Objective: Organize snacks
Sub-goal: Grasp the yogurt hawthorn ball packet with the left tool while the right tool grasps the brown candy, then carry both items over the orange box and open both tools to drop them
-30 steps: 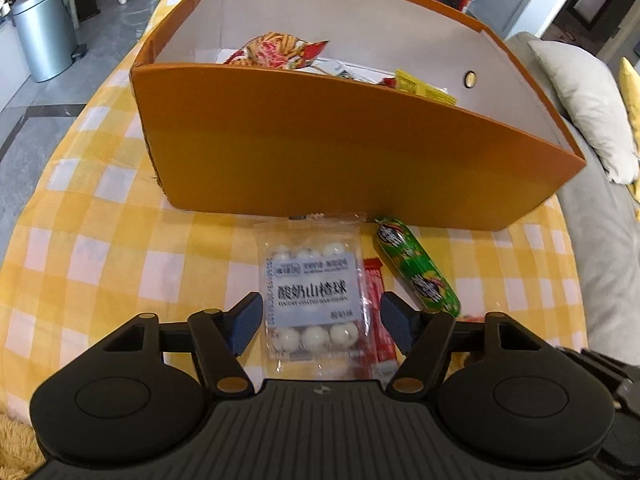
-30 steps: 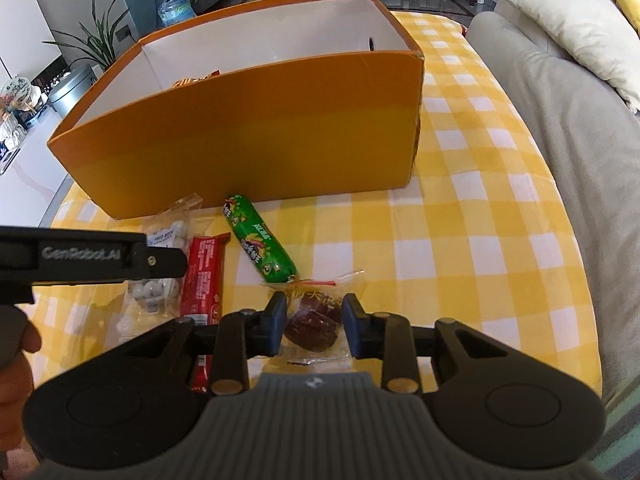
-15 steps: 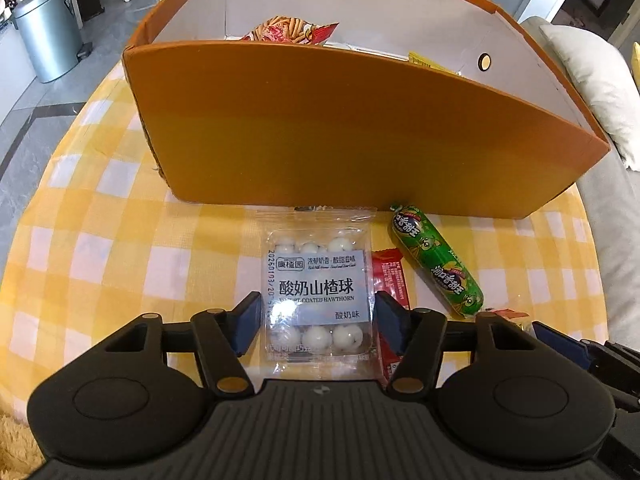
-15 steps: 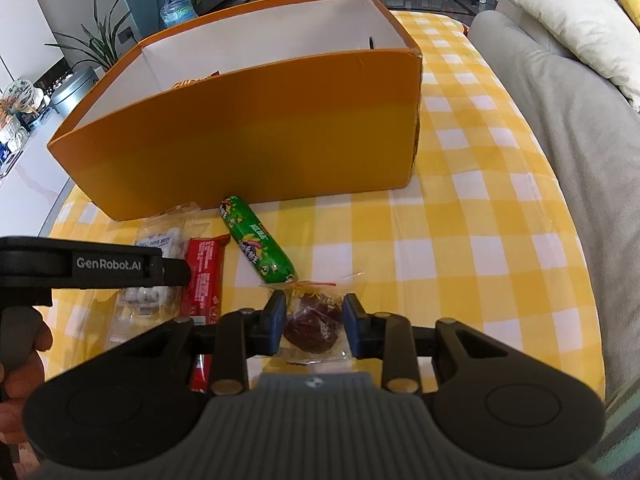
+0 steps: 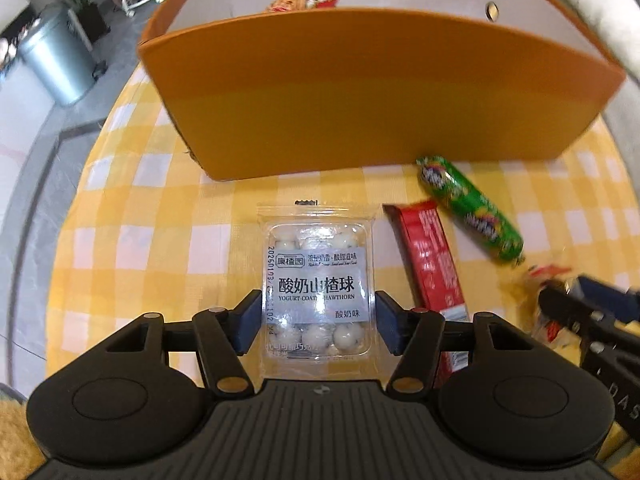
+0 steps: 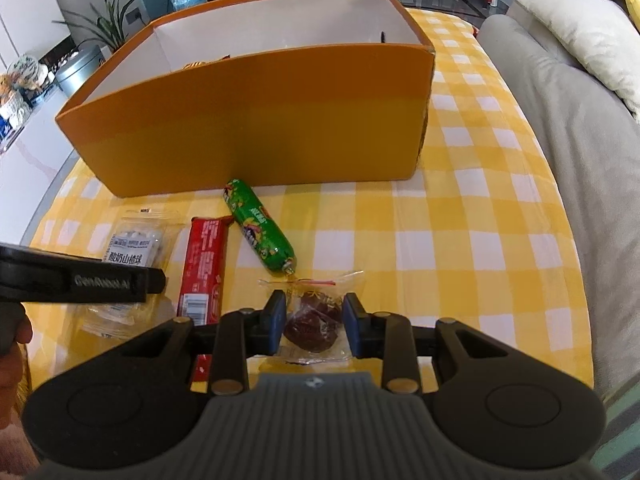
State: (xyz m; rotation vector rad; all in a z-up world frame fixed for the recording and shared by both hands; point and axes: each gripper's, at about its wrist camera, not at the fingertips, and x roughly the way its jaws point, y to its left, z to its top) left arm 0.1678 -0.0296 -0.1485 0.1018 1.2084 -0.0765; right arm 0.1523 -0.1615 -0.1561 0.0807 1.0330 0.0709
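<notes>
A clear pack of white yogurt hawthorn balls (image 5: 316, 280) lies flat on the yellow check cloth, and my left gripper (image 5: 318, 322) has its jaws drawn in so both blue pads touch the pack's sides. My right gripper (image 6: 315, 326) is shut on a small clear packet of dark dried fruit (image 6: 312, 332), which also rests on the cloth. Between the two lie a red bar (image 6: 204, 268) and a green sausage stick (image 6: 260, 226). The orange box (image 6: 260, 120) stands just behind, with several snacks (image 5: 300, 2) inside.
A grey sofa (image 6: 580, 140) with a pale cushion (image 6: 580, 28) runs along the table's right side. A metal bin (image 5: 56, 64) stands on the floor to the left. The left gripper's body (image 6: 80, 280) and a hand (image 6: 12, 332) fill the right view's left edge.
The left jaws have narrowed onto the hawthorn ball pack and the left view has tipped further down. The right gripper and its fruit packet have stayed put.
</notes>
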